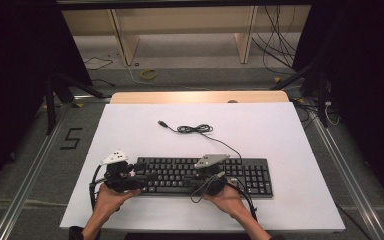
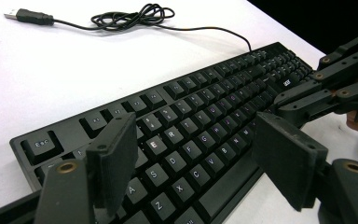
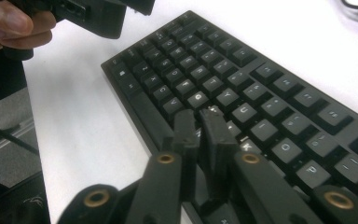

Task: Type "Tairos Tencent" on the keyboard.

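Note:
A black keyboard (image 1: 250, 175) (image 2: 205, 93) (image 3: 270, 88) lies across the near part of the white table top. Its cable (image 1: 195, 129) (image 2: 130, 16) is coiled behind it and ends in a USB plug (image 1: 162, 123) (image 2: 28, 16). My left gripper (image 1: 147, 176) (image 2: 196, 135) is open, its jaws spread wide just above the left letter keys with nothing between them. My right gripper (image 1: 189, 178) (image 3: 203, 119) is shut with nothing in it, its tips down at the keys in the middle of the keyboard. It also appears at the right of the left gripper view (image 2: 303, 100).
The white table top (image 1: 280, 125) has bare room behind and to both sides of the keyboard. A wooden strip (image 1: 200, 96) runs along its far edge. Beyond it lie loose cables and a yellow ring (image 1: 148, 74) on the floor. Metal rails (image 1: 30, 175) flank the table.

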`<state>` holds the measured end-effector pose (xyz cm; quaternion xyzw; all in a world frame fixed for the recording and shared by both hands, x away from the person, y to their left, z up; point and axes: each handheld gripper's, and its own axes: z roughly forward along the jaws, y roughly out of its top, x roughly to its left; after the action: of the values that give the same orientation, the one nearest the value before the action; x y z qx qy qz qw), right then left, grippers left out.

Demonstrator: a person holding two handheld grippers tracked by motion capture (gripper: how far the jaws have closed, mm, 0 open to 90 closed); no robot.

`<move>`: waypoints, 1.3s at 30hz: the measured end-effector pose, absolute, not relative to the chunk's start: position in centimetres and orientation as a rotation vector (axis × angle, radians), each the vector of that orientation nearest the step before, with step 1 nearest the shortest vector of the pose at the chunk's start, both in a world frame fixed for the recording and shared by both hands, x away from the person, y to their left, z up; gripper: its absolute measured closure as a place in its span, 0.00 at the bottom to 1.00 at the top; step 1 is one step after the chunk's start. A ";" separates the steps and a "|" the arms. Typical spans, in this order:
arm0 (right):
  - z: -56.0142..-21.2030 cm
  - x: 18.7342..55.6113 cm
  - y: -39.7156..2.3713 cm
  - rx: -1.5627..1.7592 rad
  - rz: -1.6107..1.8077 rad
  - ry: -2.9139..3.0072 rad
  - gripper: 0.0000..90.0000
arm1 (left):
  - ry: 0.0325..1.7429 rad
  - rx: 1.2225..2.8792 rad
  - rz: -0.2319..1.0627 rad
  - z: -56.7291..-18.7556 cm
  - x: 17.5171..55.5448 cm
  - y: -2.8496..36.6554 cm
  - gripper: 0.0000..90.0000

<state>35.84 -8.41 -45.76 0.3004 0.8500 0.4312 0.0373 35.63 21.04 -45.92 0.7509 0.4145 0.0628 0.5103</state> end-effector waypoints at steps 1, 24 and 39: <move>-45.8 35.8 -8.2 0.916 1.319 2.612 0.98 | 1.000 1.806 0.150 -45.9 35.6 21.0 0.34; -46.7 36.1 -6.3 0.879 1.251 2.662 1.00 | 0.979 1.798 0.162 -46.1 34.9 21.2 0.34; -47.5 36.3 -5.2 0.864 1.199 2.700 1.00 | 0.980 1.796 0.161 -46.3 34.5 21.4 0.34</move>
<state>36.27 -5.19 -47.49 0.2807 0.8766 0.3895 0.0318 34.48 21.40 -46.33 0.7486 0.4083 0.0672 0.5181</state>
